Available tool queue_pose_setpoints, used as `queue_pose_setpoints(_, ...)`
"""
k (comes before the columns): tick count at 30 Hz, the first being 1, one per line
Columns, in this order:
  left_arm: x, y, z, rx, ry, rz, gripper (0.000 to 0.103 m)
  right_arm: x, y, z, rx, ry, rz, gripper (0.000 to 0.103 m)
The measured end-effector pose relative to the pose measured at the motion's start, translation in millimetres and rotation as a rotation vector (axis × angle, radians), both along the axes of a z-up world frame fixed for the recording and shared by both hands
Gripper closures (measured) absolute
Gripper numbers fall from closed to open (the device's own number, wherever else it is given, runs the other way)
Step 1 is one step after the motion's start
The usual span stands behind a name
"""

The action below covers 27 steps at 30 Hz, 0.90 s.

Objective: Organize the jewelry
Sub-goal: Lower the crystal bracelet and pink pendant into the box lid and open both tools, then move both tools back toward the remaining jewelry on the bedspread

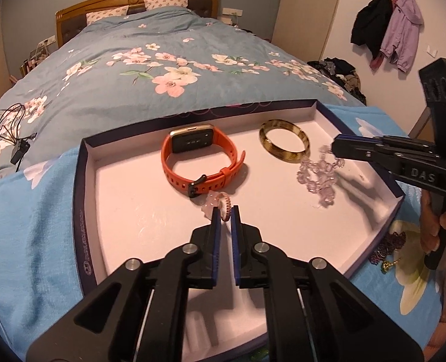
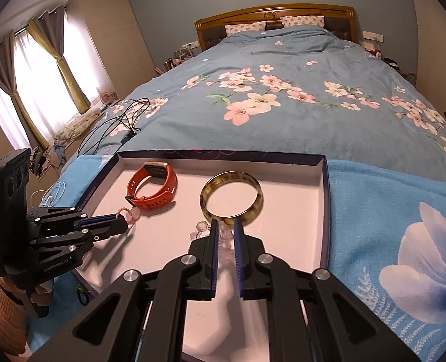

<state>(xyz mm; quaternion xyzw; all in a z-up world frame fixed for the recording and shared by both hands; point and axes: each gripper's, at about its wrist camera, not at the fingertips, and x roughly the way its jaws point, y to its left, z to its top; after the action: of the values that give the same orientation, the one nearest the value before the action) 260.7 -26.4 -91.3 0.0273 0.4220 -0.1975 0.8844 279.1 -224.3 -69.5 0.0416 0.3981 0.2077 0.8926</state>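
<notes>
A shallow box tray (image 1: 87,187) with a white floor lies on the bed. In it sit an orange smartwatch (image 1: 198,158) and a brown mottled bangle (image 1: 283,141). My left gripper (image 1: 225,214) is shut on a small pink beaded bracelet with a pink charm (image 1: 219,205), just in front of the watch. My right gripper (image 2: 225,226) is shut on a clear crystal bead bracelet (image 1: 316,175), which hangs just above the tray floor beside the bangle (image 2: 232,197). The watch (image 2: 152,188) and left gripper (image 2: 121,221) show in the right wrist view.
The tray (image 2: 325,199) rests on a light blue floral towel (image 2: 389,241) over a blue flowered duvet (image 1: 162,69). Dark purple beads (image 1: 389,244) lie on the towel right of the tray. Black cables (image 1: 5,138) lie on the bed at the left.
</notes>
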Motion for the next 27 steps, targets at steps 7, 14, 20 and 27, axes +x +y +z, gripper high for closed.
queue_pose_setpoints(7, -12, 4, 14, 0.016, -0.068, 0.025, 0.076, -14, -9, 12, -0.014, -0.042, -0.031, 0.078)
queue_pose_setpoints(14, -55, 16, 46, 0.016, -0.187, 0.018, 0.065, -59, -16, 34, -0.006, -0.111, 0.038, 0.074)
queue_pose_setpoints(20, -95, 26, 52, 0.012, -0.223, -0.006, 0.063, -101, -11, 33, -0.05, -0.125, 0.13, 0.074)
queue_pose_setpoints(27, -130, 27, 45, 0.012, -0.216, -0.039, 0.063, -124, -11, 11, -0.082, -0.08, 0.131, 0.074)
